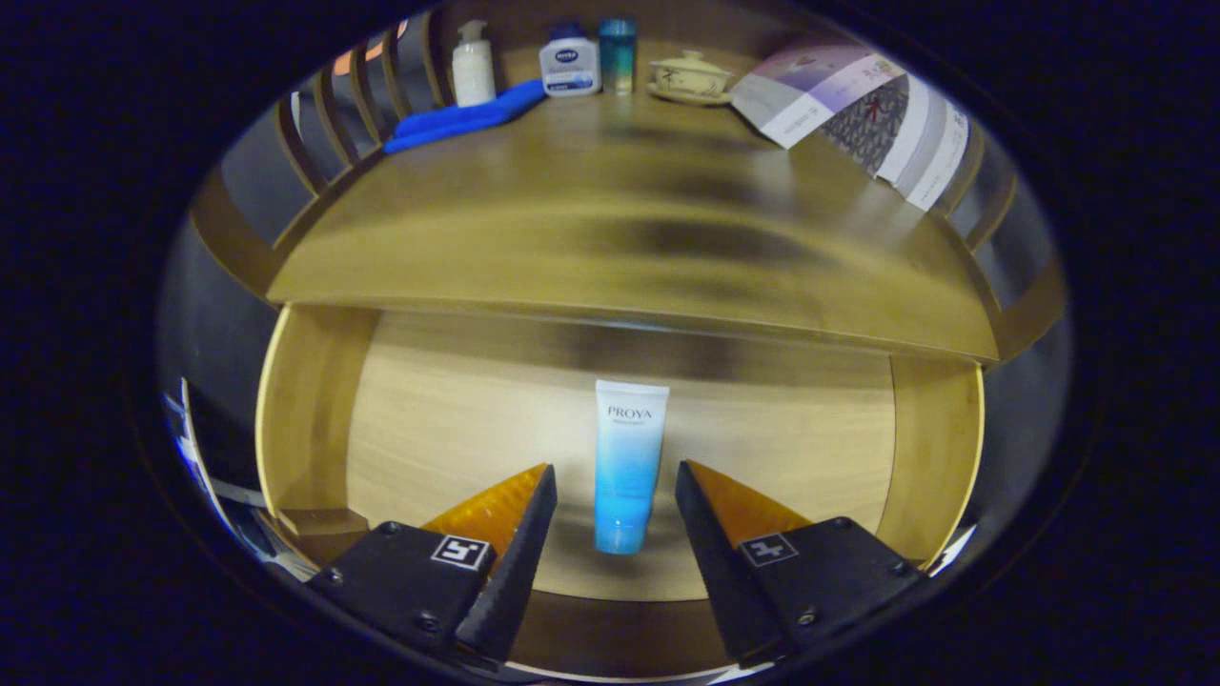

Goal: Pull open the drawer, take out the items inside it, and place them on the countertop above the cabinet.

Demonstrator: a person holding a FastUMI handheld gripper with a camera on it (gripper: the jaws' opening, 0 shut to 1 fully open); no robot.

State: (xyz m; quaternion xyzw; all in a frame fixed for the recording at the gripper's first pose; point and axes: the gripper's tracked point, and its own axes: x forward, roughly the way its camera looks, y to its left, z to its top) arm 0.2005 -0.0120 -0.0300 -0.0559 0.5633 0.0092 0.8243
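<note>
Drawer (295, 419) of pale wood stands pulled open, so the gripper (616, 481) hangs spread astride the blue-and-white plastic tube (627, 465), ready to pinch it.

Drawer (295, 419) pulled open under the countertop (629, 238), tube (627, 467) lying in it, cap end between the spread fingers of the gripper (616, 486). Along the countertop's back, left to right: cloth (462, 119), pump bottle (473, 65), bottle (570, 63), cup (618, 55), lidded bowl (690, 76), booklet (858, 110).
</note>
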